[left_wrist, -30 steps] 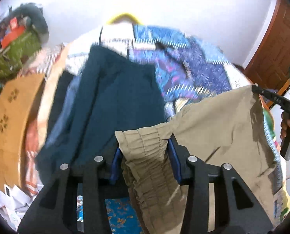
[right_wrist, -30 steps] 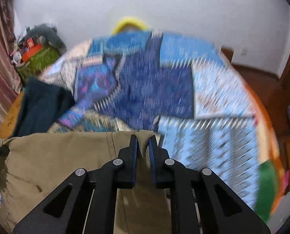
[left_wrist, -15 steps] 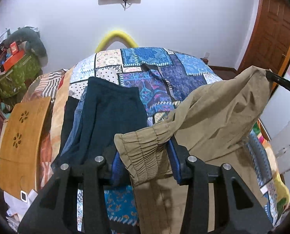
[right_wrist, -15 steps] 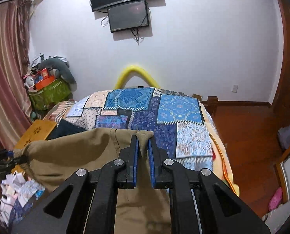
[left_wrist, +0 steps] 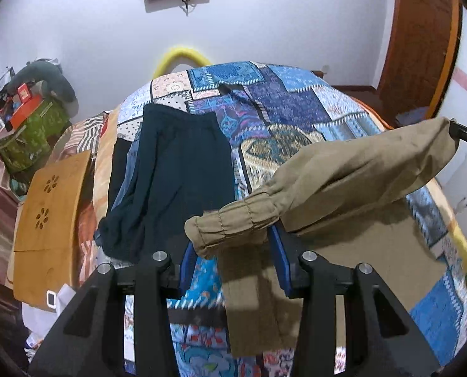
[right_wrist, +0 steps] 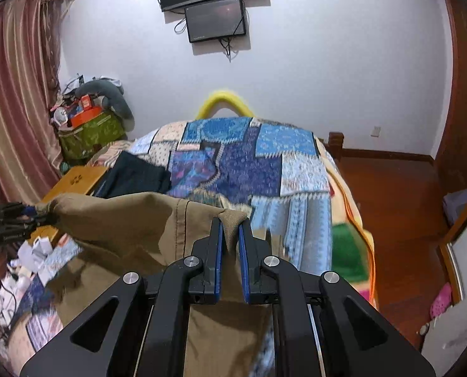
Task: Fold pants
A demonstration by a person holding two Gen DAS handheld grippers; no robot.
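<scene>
While the khaki pants (left_wrist: 353, 172) hang stretched in the air between our two tools, we hold them above the patchwork quilt (left_wrist: 283, 106) that covers the bed. Our left gripper (left_wrist: 233, 251) stands partly open, yet its blue pads press on both sides of the gathered elastic cuff (left_wrist: 230, 229), so the bunched hem fills the gap and is clamped there. From that cuff the leg runs up and to the right, taut, to the far corner where the tip of the other tool shows at the edge of the left wrist view. Below it more khaki cloth sags onto the quilt.

In the right wrist view our right gripper (right_wrist: 230, 242) has its jaws nearly together, pinching a thin fold of the pants' edge between the blue pads. The cloth spreads away to the left, with a stitched seam running down it, and reaches the left tool at the far left edge.

A dark teal garment (left_wrist: 173, 176) lies flat on the quilt, to the left of the khaki pants and apart from them. A wooden board (left_wrist: 48, 207) with flower-shaped cutouts sits beside the bed. Two dark screens (right_wrist: 211, 3) hang on the white wall, and a yellow arch (right_wrist: 224, 102) rises behind the bed.
</scene>
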